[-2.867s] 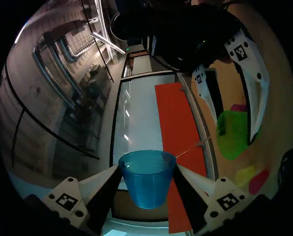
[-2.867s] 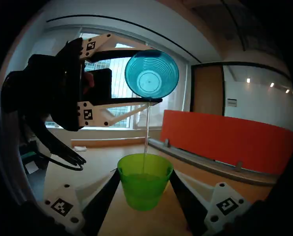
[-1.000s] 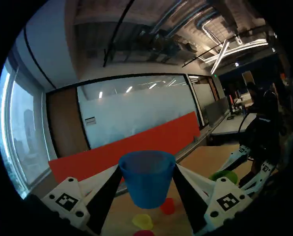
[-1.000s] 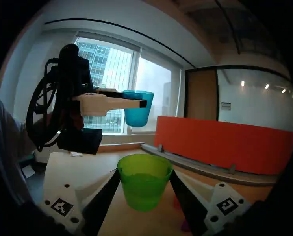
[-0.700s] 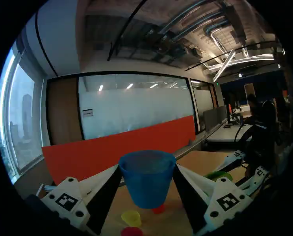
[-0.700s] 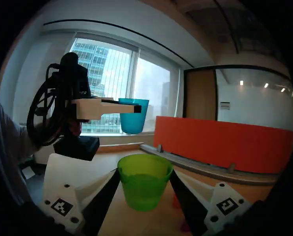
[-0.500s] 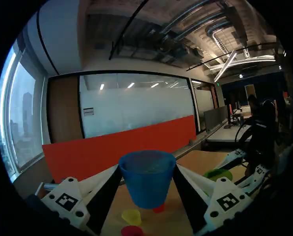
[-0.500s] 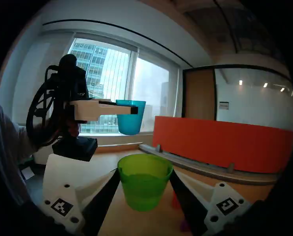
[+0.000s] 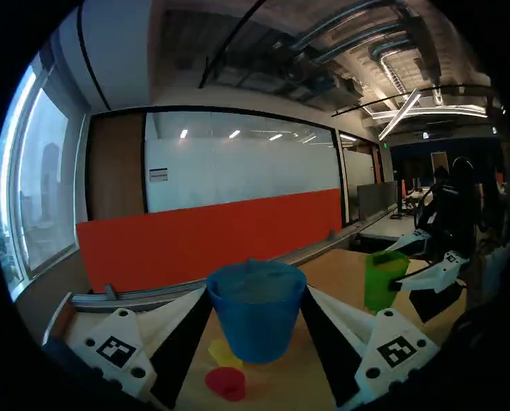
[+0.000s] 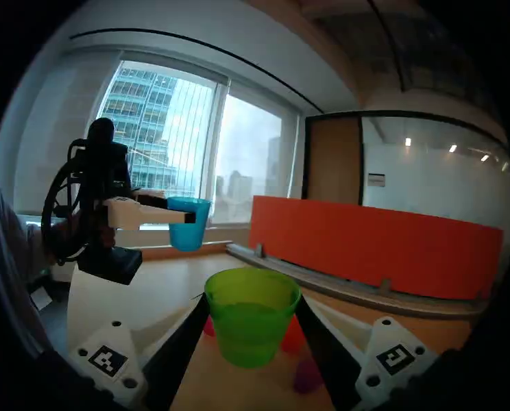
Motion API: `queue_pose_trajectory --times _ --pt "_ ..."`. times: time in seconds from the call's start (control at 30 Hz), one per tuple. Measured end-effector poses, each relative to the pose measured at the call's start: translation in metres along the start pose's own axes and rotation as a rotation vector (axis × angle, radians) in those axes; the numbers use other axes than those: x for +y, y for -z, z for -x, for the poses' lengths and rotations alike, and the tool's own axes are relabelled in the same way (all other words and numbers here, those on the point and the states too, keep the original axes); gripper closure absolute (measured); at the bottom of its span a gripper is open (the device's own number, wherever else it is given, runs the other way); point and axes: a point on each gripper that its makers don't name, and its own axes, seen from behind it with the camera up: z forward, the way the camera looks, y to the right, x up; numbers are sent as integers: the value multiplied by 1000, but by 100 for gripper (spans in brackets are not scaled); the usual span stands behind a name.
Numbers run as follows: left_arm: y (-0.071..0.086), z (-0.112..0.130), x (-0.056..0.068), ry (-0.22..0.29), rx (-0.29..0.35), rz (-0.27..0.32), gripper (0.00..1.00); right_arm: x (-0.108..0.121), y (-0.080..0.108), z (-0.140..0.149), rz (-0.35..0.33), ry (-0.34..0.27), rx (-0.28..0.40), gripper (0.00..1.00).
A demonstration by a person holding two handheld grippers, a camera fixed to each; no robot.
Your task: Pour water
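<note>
Blue cup (image 9: 256, 322) stands upright at bottom middle, pinched by the left tool (image 9: 256, 298). Green cup (image 10: 252, 329), part full, is pinched by the right tool (image 10: 252, 301). Small cups (image 10: 290, 337) on the tabletop (image 10: 155, 291) peek out from behind it.

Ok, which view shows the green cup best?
Right gripper view: the green cup sits close and centred between the right tongs, water level visible through its wall. Left gripper view shows the cup small, side-on, at far right.
</note>
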Motion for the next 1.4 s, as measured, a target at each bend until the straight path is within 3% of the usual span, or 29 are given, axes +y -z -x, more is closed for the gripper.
queue_pose_trajectory --times 0.67,0.9,1.4 --pt "35 56 -3 24 -49 -24 14 49 47 9 117 -8 -21 9" --pt "35 66 -1 29 -70 -19 14 59 54 12 138 -14 -24 9" --pt "31 84 12 15 -115 21 14 57 54 25 114 -10 -69 9"
